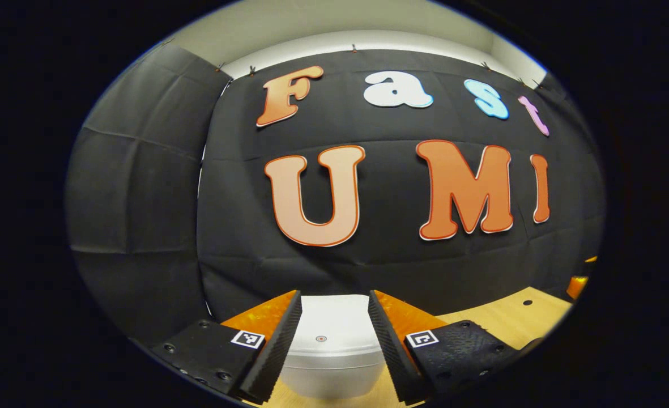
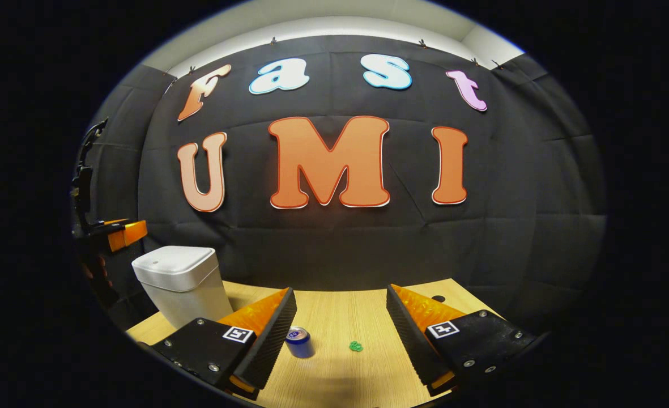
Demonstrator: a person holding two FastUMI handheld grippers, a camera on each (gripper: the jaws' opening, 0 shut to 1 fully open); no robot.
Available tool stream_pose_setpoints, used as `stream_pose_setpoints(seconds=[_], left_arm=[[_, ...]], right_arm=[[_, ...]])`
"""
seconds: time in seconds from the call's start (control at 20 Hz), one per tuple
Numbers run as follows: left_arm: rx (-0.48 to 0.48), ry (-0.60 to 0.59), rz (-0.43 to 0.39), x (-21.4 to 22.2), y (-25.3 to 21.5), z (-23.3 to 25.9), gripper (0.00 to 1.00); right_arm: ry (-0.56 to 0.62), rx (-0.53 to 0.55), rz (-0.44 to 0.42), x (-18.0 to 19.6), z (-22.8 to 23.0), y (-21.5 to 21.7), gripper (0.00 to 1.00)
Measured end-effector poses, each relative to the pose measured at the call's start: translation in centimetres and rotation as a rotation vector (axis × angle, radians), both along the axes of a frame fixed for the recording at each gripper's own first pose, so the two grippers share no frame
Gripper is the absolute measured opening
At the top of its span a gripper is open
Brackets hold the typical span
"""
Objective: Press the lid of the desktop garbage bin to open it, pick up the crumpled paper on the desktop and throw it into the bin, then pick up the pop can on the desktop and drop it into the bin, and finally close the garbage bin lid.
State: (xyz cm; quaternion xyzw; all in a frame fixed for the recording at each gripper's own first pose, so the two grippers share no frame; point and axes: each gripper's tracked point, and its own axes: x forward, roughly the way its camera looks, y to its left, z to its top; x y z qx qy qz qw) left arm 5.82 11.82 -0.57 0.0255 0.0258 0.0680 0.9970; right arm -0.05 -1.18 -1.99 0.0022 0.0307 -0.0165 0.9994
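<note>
The white desktop bin [image 1: 334, 351] stands on the wooden table [image 1: 510, 320] with its lid down, straight ahead of my left gripper [image 1: 335, 297]. That gripper is open and hovers just above and before the lid, touching nothing. In the right gripper view the same bin [image 2: 178, 283] sits at the left, with the left gripper [image 2: 122, 233] above its far left side. A blue pop can [image 2: 299, 342] stands upright beside a small green crumpled paper [image 2: 356, 345] on the table [image 2: 334, 311]. Above and before them my right gripper [image 2: 341, 293] hangs open, holding nothing.
The black cloth wall closes the booth right behind the table and on the left. A small dark hole [image 2: 438, 298] marks the table's far right part. An orange part of the other gripper [image 1: 576, 286] shows at the right edge of the left gripper view.
</note>
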Motion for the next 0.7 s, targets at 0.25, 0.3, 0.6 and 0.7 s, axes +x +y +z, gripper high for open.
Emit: stream_pose_setpoints(seconds=[0.25, 0.3, 0.6, 0.7], left_arm=[[-0.093, 0.139, -0.051, 2.4, 1.6, -4.1, 0.23], [-0.098, 0.177, -0.036, 3.1, 2.3, -5.3, 0.12], [-0.171, 0.325, -0.050, 3.6, 2.2, -9.9, 0.00], [-0.150, 0.339, -0.056, 4.0, 2.2, -10.1, 0.00]], right_arm=[[0.000, -0.005, -0.004, -0.3, -0.2, -0.1, 0.95], [0.000, -0.007, -0.006, -0.4, -0.3, -0.3, 0.95], [0.016, -0.015, -0.024, -0.5, -1.0, -1.1, 0.96], [0.024, -0.012, -0.028, -0.4, -1.3, -1.2, 0.95]])
